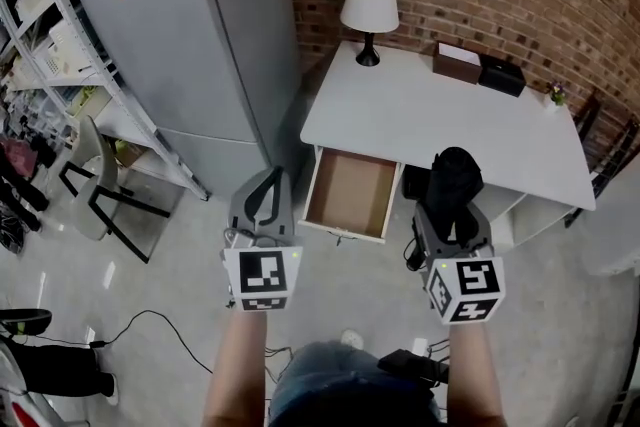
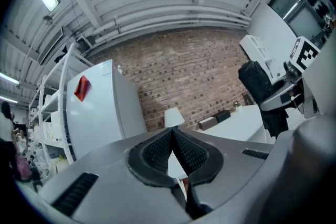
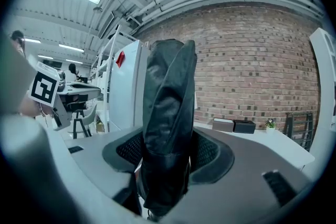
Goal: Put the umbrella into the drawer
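A folded black umbrella stands upright between the jaws of my right gripper, which is shut on it; in the right gripper view the umbrella fills the middle. The white desk has its drawer pulled open, with a bare brown bottom. My right gripper hangs just to the right of the drawer, in front of the desk. To the drawer's left is my left gripper, shut with nothing in it; its pads meet at the tips.
A white lamp, a brown box and a black box stand on the desk by the brick wall. A grey fridge stands to the left, beside shelves and a chair. Cables lie on the floor.
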The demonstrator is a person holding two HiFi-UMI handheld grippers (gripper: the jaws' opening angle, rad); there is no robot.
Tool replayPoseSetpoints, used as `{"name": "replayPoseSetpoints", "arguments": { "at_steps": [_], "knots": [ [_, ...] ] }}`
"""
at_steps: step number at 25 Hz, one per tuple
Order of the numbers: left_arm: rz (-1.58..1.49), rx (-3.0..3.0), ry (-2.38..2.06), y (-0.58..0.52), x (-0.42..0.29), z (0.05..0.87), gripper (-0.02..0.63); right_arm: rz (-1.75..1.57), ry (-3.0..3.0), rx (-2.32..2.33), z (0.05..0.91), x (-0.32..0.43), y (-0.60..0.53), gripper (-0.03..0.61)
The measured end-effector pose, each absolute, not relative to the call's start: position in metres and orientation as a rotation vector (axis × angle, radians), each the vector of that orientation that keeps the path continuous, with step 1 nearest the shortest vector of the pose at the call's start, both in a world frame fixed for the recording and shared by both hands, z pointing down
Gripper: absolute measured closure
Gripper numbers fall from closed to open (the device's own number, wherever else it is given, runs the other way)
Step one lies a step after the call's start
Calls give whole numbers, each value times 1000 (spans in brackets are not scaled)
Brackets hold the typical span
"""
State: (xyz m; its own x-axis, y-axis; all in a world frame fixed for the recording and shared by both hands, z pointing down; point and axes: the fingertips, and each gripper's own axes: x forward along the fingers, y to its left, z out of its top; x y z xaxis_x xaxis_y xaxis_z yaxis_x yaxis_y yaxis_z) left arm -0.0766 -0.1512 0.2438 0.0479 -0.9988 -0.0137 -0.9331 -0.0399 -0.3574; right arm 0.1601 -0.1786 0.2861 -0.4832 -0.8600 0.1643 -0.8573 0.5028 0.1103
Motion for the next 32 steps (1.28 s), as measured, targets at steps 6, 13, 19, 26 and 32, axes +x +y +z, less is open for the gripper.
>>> {"name": "replayPoseSetpoints", "arguments": {
  "at_steps": [6, 13, 19, 26, 32],
  "knots": [
    [-411, -2091, 1997, -169, -86, 269, 612, 53, -2524, 1425, 314, 148, -198, 348],
    [-468, -2165, 1995, -208, -103, 302, 612, 112, -2473, 1385, 347, 124, -230, 348],
    [-513, -2240, 1989, -249, -125, 330, 612, 127, -2432, 1342, 376, 92, -268, 347],
    [-579, -2328, 1967, -293, -143, 368, 612, 173, -2374, 1250, 424, 53, -312, 347],
    [-611, -2380, 1976, -324, -162, 398, 612, 176, -2313, 1151, 469, 23, -343, 347]
  ]
}}
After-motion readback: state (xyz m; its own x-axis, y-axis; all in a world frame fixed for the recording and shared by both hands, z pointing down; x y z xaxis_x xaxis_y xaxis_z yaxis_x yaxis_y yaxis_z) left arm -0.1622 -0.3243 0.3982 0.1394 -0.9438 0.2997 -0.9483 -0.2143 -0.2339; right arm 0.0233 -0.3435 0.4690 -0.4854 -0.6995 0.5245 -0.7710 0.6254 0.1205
